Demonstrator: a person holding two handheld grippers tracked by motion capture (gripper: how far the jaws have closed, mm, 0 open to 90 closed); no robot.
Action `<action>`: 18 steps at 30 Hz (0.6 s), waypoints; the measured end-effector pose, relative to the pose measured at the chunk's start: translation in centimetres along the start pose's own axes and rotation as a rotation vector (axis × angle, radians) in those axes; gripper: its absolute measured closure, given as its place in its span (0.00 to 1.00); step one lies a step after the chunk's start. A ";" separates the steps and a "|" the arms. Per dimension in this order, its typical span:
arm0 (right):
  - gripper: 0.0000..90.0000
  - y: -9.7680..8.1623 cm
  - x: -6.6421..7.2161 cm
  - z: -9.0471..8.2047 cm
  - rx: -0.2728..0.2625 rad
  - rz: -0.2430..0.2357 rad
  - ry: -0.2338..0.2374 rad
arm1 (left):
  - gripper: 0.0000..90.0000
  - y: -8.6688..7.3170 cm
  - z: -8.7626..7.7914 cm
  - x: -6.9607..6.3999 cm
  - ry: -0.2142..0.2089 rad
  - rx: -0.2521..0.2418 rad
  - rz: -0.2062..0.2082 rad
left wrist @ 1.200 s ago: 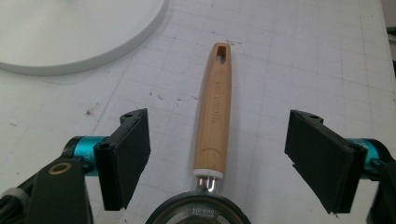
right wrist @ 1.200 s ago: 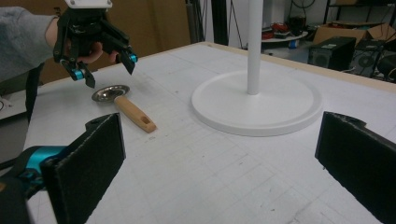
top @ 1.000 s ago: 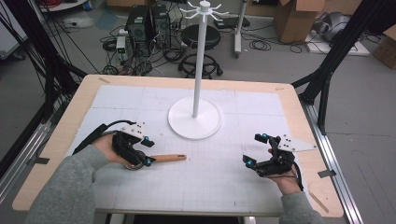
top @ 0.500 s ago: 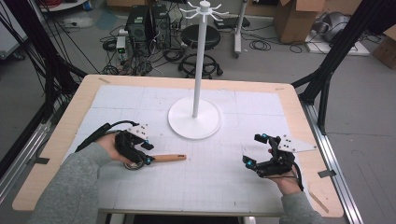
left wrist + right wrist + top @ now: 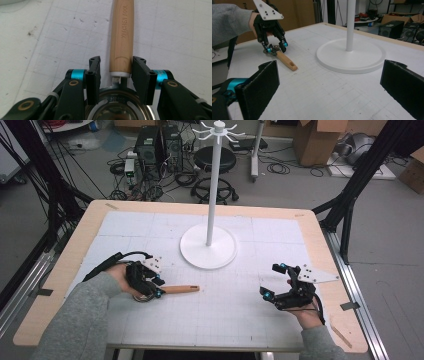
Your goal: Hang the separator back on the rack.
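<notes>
On the counter point(image 5: 125, 227), at about seven o'clock from the white stand point(image 5: 208, 251), lies a kitchen tool with a wooden handle point(image 5: 181, 289), its handle pointing toward three o'clock. The left gripper point(image 5: 156, 286) sits over the tool's metal end point(image 5: 117, 105), which lies low between the gripper's arms in the left gripper view. There the jaws flank the handle's base beside its white collar: the right-hand jaw looks to be touching the wood, while a narrow gap shows at the left-hand one. They have just been closing in on the handle, and they do not yet pinch it from both sides. From the right gripper view the left gripper point(image 5: 276, 47) stands nearly upright over the tool, and a hole shows in the handle's free end point(image 5: 286, 60).

The right gripper point(image 5: 272, 281) rests at about four o'clock from the stand, well apart from the tool, jaws spread wide with nothing between them. The stand's pole rises from a round base point(image 5: 351, 57).
</notes>
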State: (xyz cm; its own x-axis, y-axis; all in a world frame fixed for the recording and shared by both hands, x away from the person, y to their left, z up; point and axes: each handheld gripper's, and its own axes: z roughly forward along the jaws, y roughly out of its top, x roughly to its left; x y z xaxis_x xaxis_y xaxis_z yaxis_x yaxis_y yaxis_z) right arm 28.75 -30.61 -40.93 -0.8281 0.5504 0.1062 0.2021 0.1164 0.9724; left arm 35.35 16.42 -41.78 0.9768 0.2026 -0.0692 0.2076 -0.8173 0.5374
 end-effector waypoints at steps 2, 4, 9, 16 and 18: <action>0.01 0.0 0.0 0.0 0.000 0.000 0.001 | 0.67 0.3 0.1 0.1 -0.004 0.022 0.022; 0.01 0.0 0.0 0.0 -0.001 -0.001 -0.001 | 0.68 0.4 0.1 0.1 -0.008 0.042 0.038; 0.01 0.0 0.0 -0.1 -0.002 0.007 0.002 | 0.71 0.3 0.3 0.2 -0.013 0.063 0.045; 0.01 0.0 0.0 -0.1 0.000 0.000 0.000 | 0.72 0.3 0.1 0.1 -0.016 0.079 0.036; 0.01 0.0 0.0 -0.1 -0.002 0.009 0.002 | 0.73 0.3 0.2 -0.1 -0.021 0.075 0.027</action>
State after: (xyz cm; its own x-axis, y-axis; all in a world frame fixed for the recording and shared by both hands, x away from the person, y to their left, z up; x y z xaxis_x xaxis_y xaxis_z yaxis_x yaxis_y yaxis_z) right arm 28.69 -30.66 -40.90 -0.8271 0.5500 0.1158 0.2090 0.1097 0.9717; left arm 35.37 16.06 -41.75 0.9829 0.1693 -0.0731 0.1835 -0.8605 0.4752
